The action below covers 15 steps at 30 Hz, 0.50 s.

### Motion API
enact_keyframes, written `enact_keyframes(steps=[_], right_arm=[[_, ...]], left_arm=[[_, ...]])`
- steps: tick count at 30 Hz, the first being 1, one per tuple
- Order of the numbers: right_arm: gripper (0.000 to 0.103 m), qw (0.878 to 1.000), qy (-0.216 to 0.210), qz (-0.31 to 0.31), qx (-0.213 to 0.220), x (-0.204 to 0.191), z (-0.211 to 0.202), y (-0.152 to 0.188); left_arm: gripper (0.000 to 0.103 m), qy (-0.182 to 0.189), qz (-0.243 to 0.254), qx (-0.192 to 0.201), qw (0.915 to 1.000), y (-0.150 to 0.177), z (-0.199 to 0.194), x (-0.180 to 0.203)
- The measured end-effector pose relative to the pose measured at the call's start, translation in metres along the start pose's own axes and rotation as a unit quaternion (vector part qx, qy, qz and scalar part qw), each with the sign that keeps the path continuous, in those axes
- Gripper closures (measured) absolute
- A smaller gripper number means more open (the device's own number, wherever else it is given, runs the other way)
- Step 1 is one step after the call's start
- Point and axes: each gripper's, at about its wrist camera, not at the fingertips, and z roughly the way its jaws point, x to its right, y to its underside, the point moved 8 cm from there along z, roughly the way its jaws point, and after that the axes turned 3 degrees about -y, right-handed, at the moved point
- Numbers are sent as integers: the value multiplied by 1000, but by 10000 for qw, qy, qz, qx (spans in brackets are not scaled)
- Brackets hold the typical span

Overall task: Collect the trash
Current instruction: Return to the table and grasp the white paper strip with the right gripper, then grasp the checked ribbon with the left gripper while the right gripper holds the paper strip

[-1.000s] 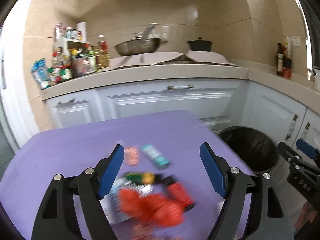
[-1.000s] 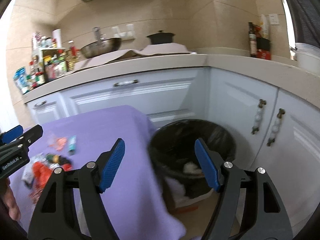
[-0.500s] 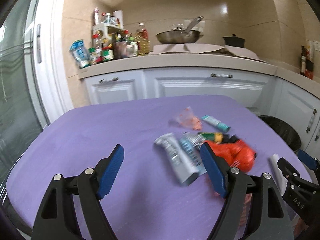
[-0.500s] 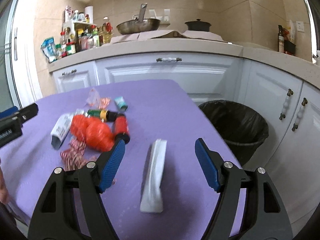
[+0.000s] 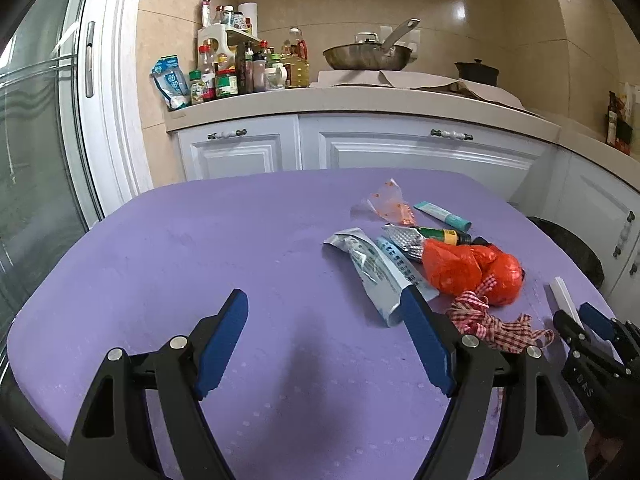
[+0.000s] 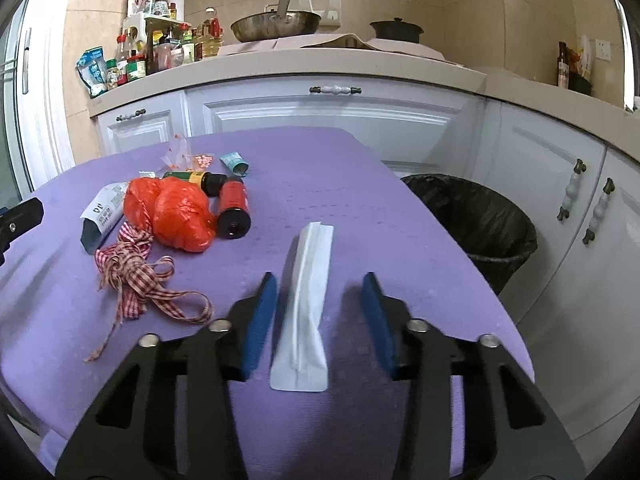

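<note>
**Trash pile on the purple surface, white pouch between the right tongs**

Trash lies scattered on the purple surface (image 6: 340,184), and the nearest piece is a flat white pouch (image 6: 306,292) lying lengthwise between the blue pads of the right tongs (image 6: 320,312). The jaws of the right tongs are closing around it, with a gap on each side, so the pads do not yet press on it.

Left of the pouch, a red-and-white checked ribbon (image 6: 136,276) sprawls in loops. Just behind it sits a crumpled orange plastic bag (image 6: 172,212), with a red bottle (image 6: 233,206) lying on its side against the bag's right edge. A silver and blue wrapper (image 6: 102,214) pokes out on the bag's left. Farther back lie a green and yellow bottle (image 6: 192,178), a small teal tube (image 6: 235,162) and a clear wrapper with orange dots (image 6: 180,156).

The left tongs (image 5: 324,344) hover over a bare part of the surface, released and wide, with nothing between the pads; the silver and blue wrapper's end reaches close to the right pad.

Beyond the surface's right edge, a bin lined with a black bag (image 6: 476,216) stands on the floor beside white cabinets (image 6: 328,116). The counter above carries a steel wok (image 6: 276,24), a black pot (image 6: 396,30) and a cluster of bottles and jars (image 6: 160,52).
</note>
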Motion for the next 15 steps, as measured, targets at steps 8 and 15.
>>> enact_keyframes(steps=[8,15], right_arm=[[85,10000,14,-4,33,9,-1,-2],[85,9999,15,102,128,20,-8,-6]], left_arm=[[27,157,117,-10,9998,4,-5,21],[27,434,207,-55,9988,8,-9,47]])
